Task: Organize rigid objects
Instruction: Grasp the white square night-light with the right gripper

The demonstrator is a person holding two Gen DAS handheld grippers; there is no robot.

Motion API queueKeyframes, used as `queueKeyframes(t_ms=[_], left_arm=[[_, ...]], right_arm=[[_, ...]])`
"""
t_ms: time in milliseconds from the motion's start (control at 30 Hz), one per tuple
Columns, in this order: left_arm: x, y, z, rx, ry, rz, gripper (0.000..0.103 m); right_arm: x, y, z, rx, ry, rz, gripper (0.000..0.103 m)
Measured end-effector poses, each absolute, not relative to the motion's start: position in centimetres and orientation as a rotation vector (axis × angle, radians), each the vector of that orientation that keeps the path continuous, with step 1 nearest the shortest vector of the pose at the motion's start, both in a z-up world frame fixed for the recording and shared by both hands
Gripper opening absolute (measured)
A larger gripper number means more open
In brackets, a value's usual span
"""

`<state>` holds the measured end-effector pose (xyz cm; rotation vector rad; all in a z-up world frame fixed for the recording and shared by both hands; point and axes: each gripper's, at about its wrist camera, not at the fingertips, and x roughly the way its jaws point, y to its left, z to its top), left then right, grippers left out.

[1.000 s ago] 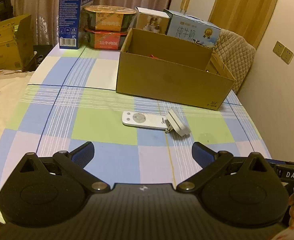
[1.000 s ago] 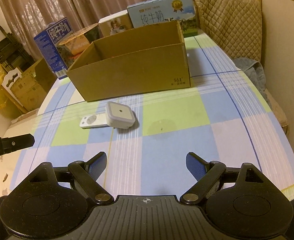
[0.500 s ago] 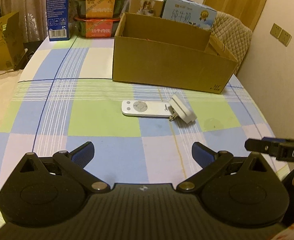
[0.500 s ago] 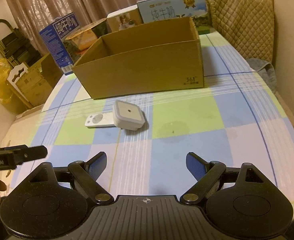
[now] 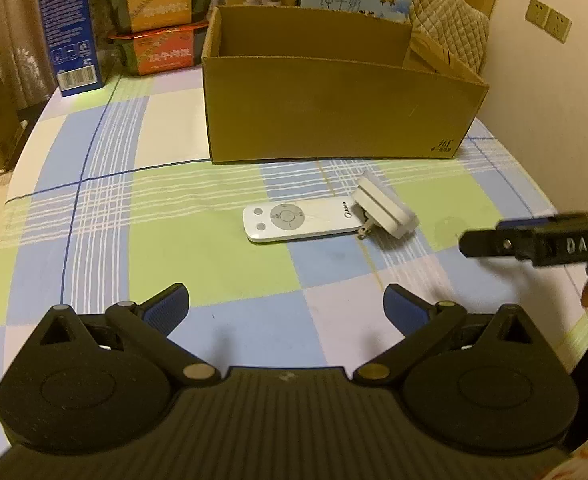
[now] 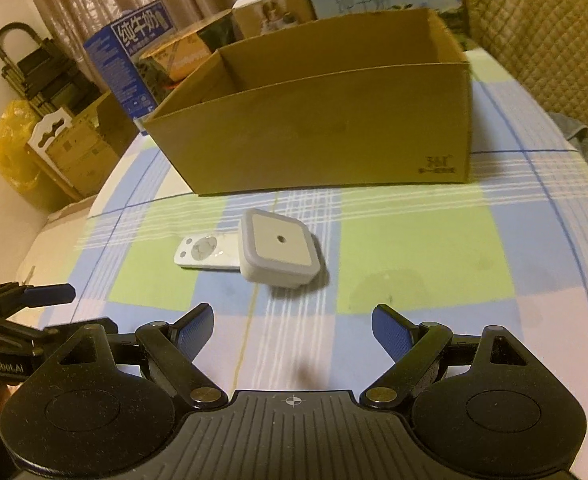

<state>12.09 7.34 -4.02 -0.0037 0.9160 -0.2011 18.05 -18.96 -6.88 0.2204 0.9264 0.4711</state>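
Both grippers hang empty, jaws spread wide: left gripper (image 5: pixel 285 300), right gripper (image 6: pixel 292 322). Both have pushed closer since a second ago, the targets looming larger. Mid-table, the white remote control (image 5: pixel 300 219) lies flat, the plug-in night light (image 6: pixel 278 249) propped on its end, just before the open cardboard box (image 5: pixel 334 116) on the checked tablecloth (image 5: pixel 213 256).

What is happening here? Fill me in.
A person holds two grippers over a checked table, tidying rigid objects. Both the left gripper and the right gripper are open and hold nothing. A white remote and a plug adapter lie touching on the cloth, in front of an open cardboard box. Neither has been picked up yet. The right gripper points at the adapter, the likely first pick.
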Motion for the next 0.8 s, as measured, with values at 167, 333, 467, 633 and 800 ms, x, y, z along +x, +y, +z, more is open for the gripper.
queueKeyframes(t_ms=[167,333,467,633,800], left_arm=[[14.2,7.8,-4.9,0.034,0.932,-0.202,0.102],[16.5,8.7,-5.3,0.038,0.933,-0.205,0.102],[17.9,9.2,-5.7,0.024,0.938,-0.198,0.102],[18.3,9.4,-6.2,0.009,0.943,-0.201,0.102],[18.1,9.1,-6.7,0.013,0.957,-0.209,0.102]], right_arm=[[20.7,-17.8,-7.8,0.21,0.941,0.49,0.084],[22.9,-16.5,-8.9,0.192,0.958,0.509,0.084],[24.7,-15.7,-10.2,0.205,0.987,0.534,0.084],[26.4,-15.2,-11.6,0.238,1.03,0.575,0.084],[27.1,-15.8,-12.3,0.318,1.036,0.592,0.08]])
